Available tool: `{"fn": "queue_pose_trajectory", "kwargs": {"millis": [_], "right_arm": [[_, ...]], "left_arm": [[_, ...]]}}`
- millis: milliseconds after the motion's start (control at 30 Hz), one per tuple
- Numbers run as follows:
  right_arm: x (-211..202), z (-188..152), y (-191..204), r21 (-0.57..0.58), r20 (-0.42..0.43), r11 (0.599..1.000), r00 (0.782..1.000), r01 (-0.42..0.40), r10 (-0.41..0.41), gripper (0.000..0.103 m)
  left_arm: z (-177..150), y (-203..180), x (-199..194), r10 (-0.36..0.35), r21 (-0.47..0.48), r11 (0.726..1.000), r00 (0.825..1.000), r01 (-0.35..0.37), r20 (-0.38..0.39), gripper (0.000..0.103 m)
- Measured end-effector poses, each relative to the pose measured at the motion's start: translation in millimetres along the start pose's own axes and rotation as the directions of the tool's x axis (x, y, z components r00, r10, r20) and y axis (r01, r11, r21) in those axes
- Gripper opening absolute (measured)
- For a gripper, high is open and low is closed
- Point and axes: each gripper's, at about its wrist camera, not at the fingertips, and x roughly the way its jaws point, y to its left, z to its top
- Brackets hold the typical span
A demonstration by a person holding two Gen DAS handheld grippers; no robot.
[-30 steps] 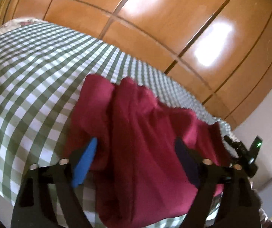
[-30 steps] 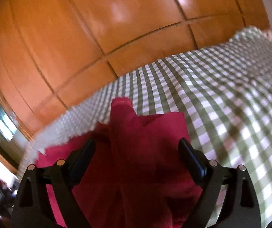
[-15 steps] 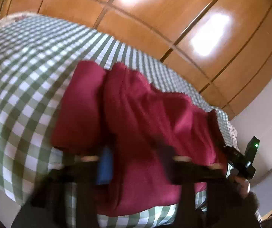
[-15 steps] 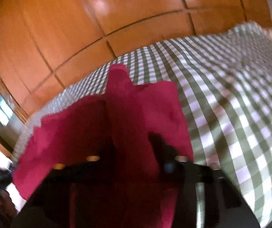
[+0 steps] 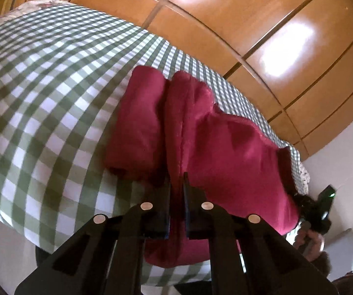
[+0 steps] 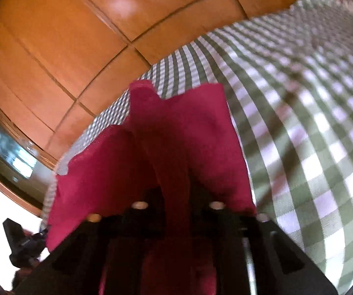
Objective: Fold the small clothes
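Observation:
A dark red garment (image 5: pixel 225 152) lies bunched in lengthwise folds on a green and white checked bed cover (image 5: pixel 41 113). My left gripper (image 5: pixel 176 186) is shut on a fold at the garment's near edge. In the right wrist view the same red garment (image 6: pixel 181 132) spreads ahead, and my right gripper (image 6: pixel 176 196) is shut on another fold of its near edge. The right gripper also shows at the far right of the left wrist view (image 5: pixel 319 204), at the garment's other end. The fingertips of both grippers are partly buried in cloth.
Wooden wardrobe doors (image 5: pixel 262 24) stand close behind the bed. The checked cover (image 6: pixel 312 123) stretches wide to the right in the right wrist view. The bed's near edge drops off just below the garment (image 5: pixel 53 233). A white wall (image 5: pixel 336 159) is at the right.
Both grippers were open and straddling the garment's near edge a second ago. They have since closed on folds of the red cloth, and the garment looks slightly raised and gathered.

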Motion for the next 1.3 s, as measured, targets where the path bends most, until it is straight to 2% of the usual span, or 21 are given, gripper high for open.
{"fn": "queue_pose_trajectory", "kwargs": {"millis": [33, 100, 200, 233, 333, 467, 533, 600, 700, 800, 867, 900, 967, 1000, 1033, 1100, 1200, 1300], "right_arm": [[-10, 4, 11, -0.052, 0.068, 0.997, 0.996, 0.055, -0.051, 0.067], [-25, 13, 32, -0.142, 0.165, 0.984, 0.983, 0.111, -0.087, 0.067], [-29, 24, 56, -0.219, 0.207, 0.969, 0.976, 0.114, -0.068, 0.067], [-26, 26, 64, -0.244, 0.194, 0.965, 0.980, 0.094, -0.046, 0.064], [5, 35, 85, -0.311, 0.090, 0.949, 0.996, 0.050, -0.022, 0.040], [50, 31, 95, -0.408, 0.014, 0.908, 0.995, 0.096, -0.099, 0.037], [67, 29, 84, -0.392, -0.003, 0.909, 0.988, 0.141, -0.154, 0.036], [79, 32, 56, -0.281, -0.017, 0.943, 0.981, 0.180, -0.192, 0.038], [72, 34, 19, -0.094, 0.002, 0.986, 0.990, 0.139, -0.139, 0.034], [68, 28, 26, -0.124, 0.036, 0.980, 0.987, 0.159, -0.155, 0.036], [69, 23, 33, -0.164, 0.040, 0.973, 0.986, 0.165, -0.160, 0.050], [70, 22, 36, -0.189, 0.039, 0.969, 0.987, 0.163, -0.158, 0.053], [74, 20, 42, -0.211, 0.040, 0.962, 0.985, 0.172, -0.167, 0.057], [74, 19, 43, -0.216, 0.041, 0.961, 0.985, 0.174, -0.169, 0.057], [73, 19, 42, -0.214, 0.042, 0.962, 0.985, 0.171, -0.165, 0.058], [73, 20, 36, -0.203, 0.045, 0.967, 0.988, 0.156, -0.150, 0.058], [73, 21, 32, -0.190, 0.044, 0.972, 0.990, 0.138, -0.132, 0.059], [73, 21, 32, -0.191, 0.037, 0.974, 0.993, 0.120, -0.115, 0.064]], "left_arm": [[0, -1, 0, 0.000, 0.004, 1.000, 1.000, 0.000, 0.003, 0.007], [0, -3, 1, 0.003, 0.014, 1.000, 1.000, -0.003, 0.006, 0.007], [-2, -1, -1, -0.013, 0.001, 1.000, 1.000, 0.013, 0.008, 0.007], [-1, 1, -1, -0.020, -0.007, 1.000, 1.000, 0.020, 0.010, 0.007], [-3, 5, -1, -0.033, -0.023, 0.999, 0.999, 0.033, 0.013, 0.007], [-4, 5, 0, -0.030, -0.017, 0.999, 0.999, 0.030, 0.011, 0.007], [-4, 5, 1, -0.025, -0.012, 1.000, 1.000, 0.025, 0.008, 0.007], [-4, 5, 1, -0.023, -0.009, 1.000, 1.000, 0.023, 0.007, 0.007], [-3, 5, 3, -0.026, -0.005, 1.000, 1.000, 0.026, 0.002, 0.007], [-2, 4, 4, -0.022, -0.001, 1.000, 1.000, 0.022, -0.003, 0.008], [6, 1, 2, -0.036, -0.017, 0.999, 0.999, 0.036, -0.005, 0.024], [10, -2, 1, -0.042, -0.017, 0.999, 0.999, 0.042, 0.006, 0.029], [25, -12, -2, -0.029, 0.010, 1.000, 0.999, 0.029, 0.046, 0.051], [34, -17, -1, -0.022, 0.037, 0.999, 0.998, 0.020, 0.064, 0.054], [40, -21, 1, -0.012, 0.059, 0.998, 0.997, 0.008, 0.071, 0.055], [60, -31, 17, 0.054, 0.111, 0.992, 0.997, -0.061, 0.061, 0.055], [79, -34, 53, 0.142, 0.148, 0.979, 0.990, -0.138, -0.013, 0.055], [83, -33, 85, 0.203, 0.189, 0.964, 0.977, -0.186, -0.071, 0.055]]}}
